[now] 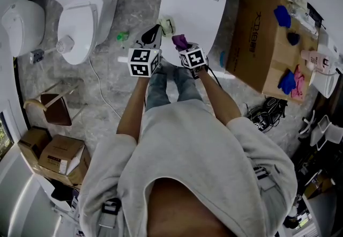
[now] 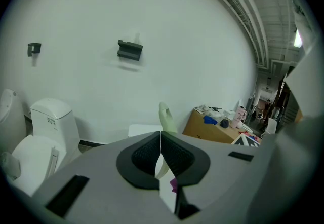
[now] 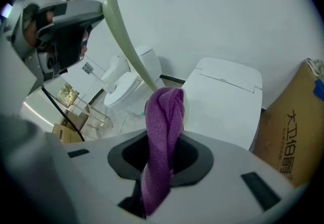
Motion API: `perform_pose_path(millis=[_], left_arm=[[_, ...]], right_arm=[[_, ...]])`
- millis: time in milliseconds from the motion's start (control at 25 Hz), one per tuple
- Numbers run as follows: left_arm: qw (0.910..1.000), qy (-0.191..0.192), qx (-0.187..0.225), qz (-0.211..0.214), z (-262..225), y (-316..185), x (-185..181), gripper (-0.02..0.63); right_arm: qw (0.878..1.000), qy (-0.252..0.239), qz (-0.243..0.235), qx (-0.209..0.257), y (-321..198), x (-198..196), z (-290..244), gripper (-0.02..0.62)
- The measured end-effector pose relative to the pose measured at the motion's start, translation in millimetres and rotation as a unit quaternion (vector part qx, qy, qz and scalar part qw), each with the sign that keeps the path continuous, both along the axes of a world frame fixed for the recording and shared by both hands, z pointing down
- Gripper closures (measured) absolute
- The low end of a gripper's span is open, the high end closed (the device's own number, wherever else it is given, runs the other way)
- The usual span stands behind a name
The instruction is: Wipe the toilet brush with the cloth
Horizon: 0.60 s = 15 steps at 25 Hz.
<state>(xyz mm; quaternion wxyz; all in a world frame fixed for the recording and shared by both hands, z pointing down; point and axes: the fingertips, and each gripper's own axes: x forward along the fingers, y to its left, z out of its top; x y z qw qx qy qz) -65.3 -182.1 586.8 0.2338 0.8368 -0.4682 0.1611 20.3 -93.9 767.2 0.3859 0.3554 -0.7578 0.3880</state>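
Right gripper view: the right gripper (image 3: 161, 159) has its jaws clamped on a twisted purple cloth (image 3: 163, 116). The cloth's top appears to touch the pale green toilet brush (image 3: 126, 40) low on its handle.

Left gripper view: the left gripper (image 2: 161, 153) has its jaws almost together, pinching that thin handle. Both tools hang over the front of the closed-lid toilet (image 1: 194, 0).

Judgement: hold the left grip steady, fold the cloth's free top around the handle, and stroke lengthwise with light pressure. The twisted wad gives little contact area.

Count:
- one brush
- one cloth
- two grippers
- two toilets, the second toilet (image 1: 80, 16) left of the closed-lid one
- one large cardboard box (image 1: 265, 43) to its right
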Motion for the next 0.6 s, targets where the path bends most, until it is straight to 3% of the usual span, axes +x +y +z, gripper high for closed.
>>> perform_pose_path(millis=[240,600], left_arm=[[1.0000,-0.001,0.002,0.000,-1.4,-0.8,-0.1,0.586],[1.0000,-0.003,0.002,-0.005,-1.6,-1.2,-0.4,0.586]], right_arm=[[0.993,-0.050,0.043,0.096,-34.7,7.1,-62.1,0.492],[0.958,-0.144,0.035,0.245,-76.4,-15.9,-201.9,0.492]])
